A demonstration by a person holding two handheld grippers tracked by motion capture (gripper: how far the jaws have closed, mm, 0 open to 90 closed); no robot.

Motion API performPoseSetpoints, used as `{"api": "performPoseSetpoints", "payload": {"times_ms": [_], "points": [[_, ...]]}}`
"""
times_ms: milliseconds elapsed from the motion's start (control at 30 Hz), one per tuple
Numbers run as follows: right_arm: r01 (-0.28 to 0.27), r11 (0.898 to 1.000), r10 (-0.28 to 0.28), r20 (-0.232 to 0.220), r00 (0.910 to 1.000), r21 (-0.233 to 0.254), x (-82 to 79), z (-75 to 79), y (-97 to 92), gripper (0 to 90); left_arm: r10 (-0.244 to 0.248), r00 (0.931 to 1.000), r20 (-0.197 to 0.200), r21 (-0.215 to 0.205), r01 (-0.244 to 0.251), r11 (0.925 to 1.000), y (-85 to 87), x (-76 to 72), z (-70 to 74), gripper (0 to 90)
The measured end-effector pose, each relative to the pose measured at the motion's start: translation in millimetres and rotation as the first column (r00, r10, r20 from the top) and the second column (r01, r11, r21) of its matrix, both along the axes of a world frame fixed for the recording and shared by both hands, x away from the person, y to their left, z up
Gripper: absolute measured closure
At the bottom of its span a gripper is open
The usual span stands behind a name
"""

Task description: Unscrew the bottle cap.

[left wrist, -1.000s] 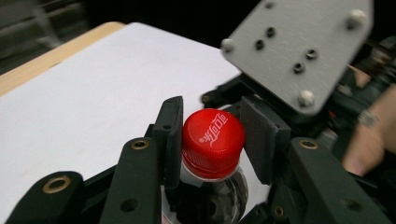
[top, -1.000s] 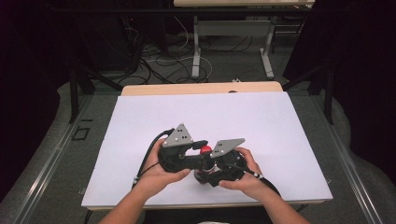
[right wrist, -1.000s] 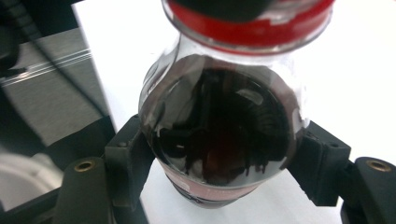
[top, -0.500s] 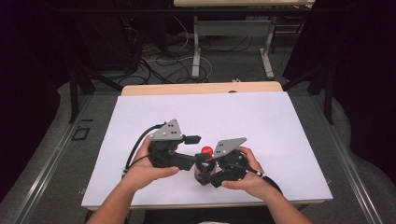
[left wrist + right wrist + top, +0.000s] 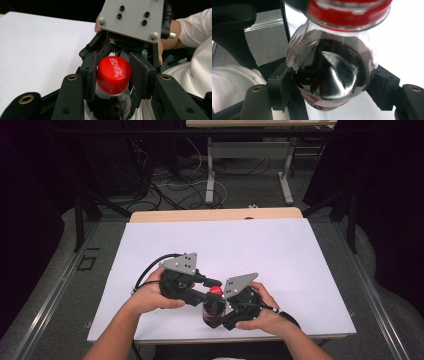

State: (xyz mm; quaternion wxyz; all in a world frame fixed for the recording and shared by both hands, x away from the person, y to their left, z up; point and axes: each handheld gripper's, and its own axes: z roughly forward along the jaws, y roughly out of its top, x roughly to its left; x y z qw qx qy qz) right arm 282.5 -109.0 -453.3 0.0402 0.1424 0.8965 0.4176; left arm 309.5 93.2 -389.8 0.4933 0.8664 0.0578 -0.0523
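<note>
Now clamped again on red cap (image 5: 113, 71) by left claw (image 5: 207, 292) after a brief spread, bottle (image 5: 329, 75) pinched low over bench (image 5: 280, 250) by right claw (image 5: 217, 312), label mostly hidden.

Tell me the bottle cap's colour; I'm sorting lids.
Red, with white lettering on top; the cap shows best in the left gripper view.

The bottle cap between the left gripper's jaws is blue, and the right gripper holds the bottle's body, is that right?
Not quite. The cap is red, not blue, as the left gripper view shows. The rest stands: the left gripper has its jaws on the cap, having just closed, and the right gripper holds the bottle by its body.
</note>
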Motion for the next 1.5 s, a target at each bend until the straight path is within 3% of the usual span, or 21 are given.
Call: {"api": "performPoseSetpoints", "payload": {"times_ms": [167,233,267,300,333,367,400,500,533,633,667,733,767,833,1033,1167,1300,1367,1400,1467,1500], "points": [[0.052,0.999,-0.052,-0.005,0.9986,0.003,2.6,0.2,-2.8,29.6,0.093,0.9953,0.028,-0.007,-0.093,0.9957,-4.2,-5.0,-0.9,60.8],[0.076,0.997,-0.076,-0.004,0.9971,-0.009,4.4,0.1,-3.8,29.6,0.194,0.9796,0.052,-0.004,-0.194,0.981,-8.5,-10.6,-1.8,60.9],[0.098,0.995,-0.098,0.005,0.9951,-0.006,5.6,-0.5,-4.1,29.6,0.194,0.9796,0.052,-0.004,-0.194,0.981,-8.5,-10.6,-1.8,61.0],[0.114,0.993,-0.114,0.003,0.9935,-0.005,5.9,-0.9,-4.2,29.6,0.235,0.9705,0.056,-0.005,-0.235,0.972,-10.4,-13.4,-2.1,60.9],[0.127,0.992,-0.127,-0.004,0.9918,-0.008,7.2,-0.9,-4.6,29.6,0.315,0.9461,0.073,-0.005,-0.316,0.9488,-14.3,-18.7,-2.7,61.0],[0.151,0.989,-0.151,0.004,0.9885,-0.003,7.4,-1.3,-4.8,29.6,0.349,0.9334,0.083,-0.006,-0.35,0.9368,-16.6,-21.6,-3.3,61.0],[0.15,0.989,-0.15,0.004,0.9888,-0.01,8.6,-1.7,-5.4,29.6,0.349,0.9334,0.083,-0.006,-0.35,0.9368,-16.6,-21.6,-3.3,60.9],[0.172,0.985,-0.172,0.009,0.9851,-0.023,8.8,-1.8,-5.7,29.6,0.425,0.9,0.096,-0.003,-0.427,0.9043,-22.7,-28.4,-4.8,60.2],[0.17,0.985,-0.17,0.004,0.9855,-0.029,9.4,-2.3,-6.1,29.5,0.417,0.9018,0.113,0.015,-0.421,0.9068,-22.8,-28.3,-4.0,56.5],[0.156,0.988,-0.156,-0.003,0.9877,-0.018,10.3,-2.0,-7.3,29.4,0.376,0.9195,0.116,0.018,-0.38,0.9247,-21.1,-28.9,-2.8,48.8],[0.144,0.989,-0.144,-0.005,0.9895,-0.013,10.6,-1.0,-8.4,29.4,0.338,0.9371,0.089,0.017,-0.34,0.9401,-14.4,-26.5,-0.5,44.2],[0.133,0.991,-0.133,0.005,0.9911,-0.014,11.1,-0.2,-9.5,29.4,0.321,0.9432,0.086,0.016,-0.323,0.9461,-10.4,-24.9,0.9,42.8],[0.135,0.991,-0.135,-0.001,0.9909,-0.01,9.7,0.2,-9.1,29.4,0.25,0.9658,0.068,0.005,-0.251,0.968,-1.3,-20.5,3.7,42.5],[0.118,0.993,-0.118,-0.01,0.993,-0.001,8.6,0.7,-8.2,29.4,0.185,0.9811,0.057,-0.008,-0.184,0.9828,7.1,-13.9,6.1,42.7],[0.04,0.999,-0.04,-0.002,0.9992,-0.001,3.3,1.8,-3.0,29.4,0.074,0.9963,0.042,-0.029,-0.073,0.9969,12.7,-2.0,5.8,46.9],[0.019,1.0,-0.019,0.005,0.9998,0.003,1.6,1.2,-0.4,29.4,0.006,0.9995,0.03,-0.03,-0.005,0.9995,10.6,-0.4,3.3,56.5],[0.024,1.0,-0.024,-0.01,0.9997,-0.008,1.9,0.0,-0.7,29.5,0.065,0.9972,0.036,-0.03,-0.064,0.9975,5.7,-5.7,1.6,60.8],[0.068,0.998,-0.068,-0.01,0.9976,-0.009,3.4,-0.7,-1.4,29.5,0.169,0.9837,0.06,-0.01,-0.169,0.9856,1.5,-12.1,2.7,60.9],[0.092,0.996,-0.092,-0.002,0.9958,-0.007,4.0,-1.1,-1.7,29.5,0.225,0.9724,0.064,-0.004,-0.225,0.9744,-1.1,-15.9,3.2,60.9],[0.131,0.991,-0.131,-0.006,0.9913,-0.005,6.3,-1.2,-2.9,29.6,0.338,0.9372,0.085,0.003,-0.34,0.9405,-8.4,-25.2,3.7,61.0],[0.143,0.99,-0.143,-0.018,0.9896,-0.009,7.2,-1.0,-3.4,29.6,0.338,0.9372,0.085,0.003,-0.34,0.9405,-8.4,-25.2,3.7,60.9]]}}
